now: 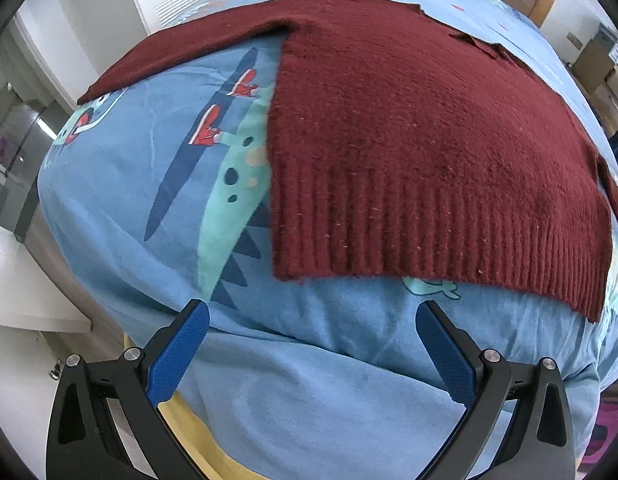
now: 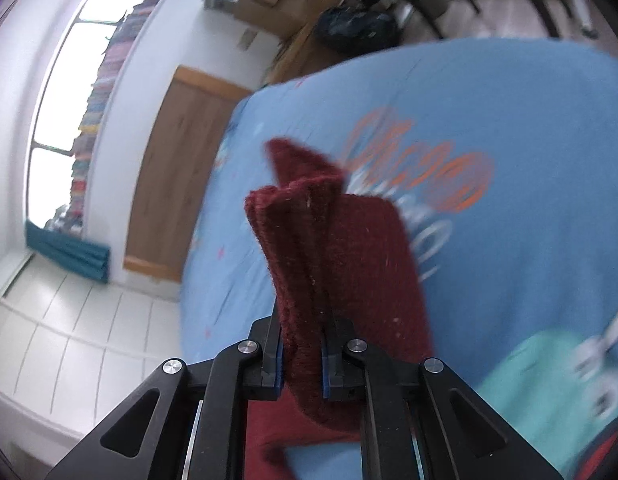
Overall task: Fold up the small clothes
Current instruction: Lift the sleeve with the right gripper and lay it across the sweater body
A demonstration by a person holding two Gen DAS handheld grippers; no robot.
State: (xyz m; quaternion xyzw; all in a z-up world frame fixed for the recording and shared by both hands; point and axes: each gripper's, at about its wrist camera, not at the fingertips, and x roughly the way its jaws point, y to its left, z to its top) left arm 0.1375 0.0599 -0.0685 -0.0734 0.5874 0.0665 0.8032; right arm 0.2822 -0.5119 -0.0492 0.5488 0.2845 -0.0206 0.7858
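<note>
Sweater (image 2: 309, 248) bunched, pinched inside right claw (image 2: 302, 344).

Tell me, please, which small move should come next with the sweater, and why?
Probably carry the right tool across so the pinched sleeve lands on the sweater body. That tool is shut on a bunched strip of the red knit, lifted off the bedsheet. The left tool is open and holds nothing, just short of the ribbed hem, where it could pin the body down.

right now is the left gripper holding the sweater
No, the left gripper is open over the blue bedsheet, its pads short of the sweater hem and gripping nothing.
</note>
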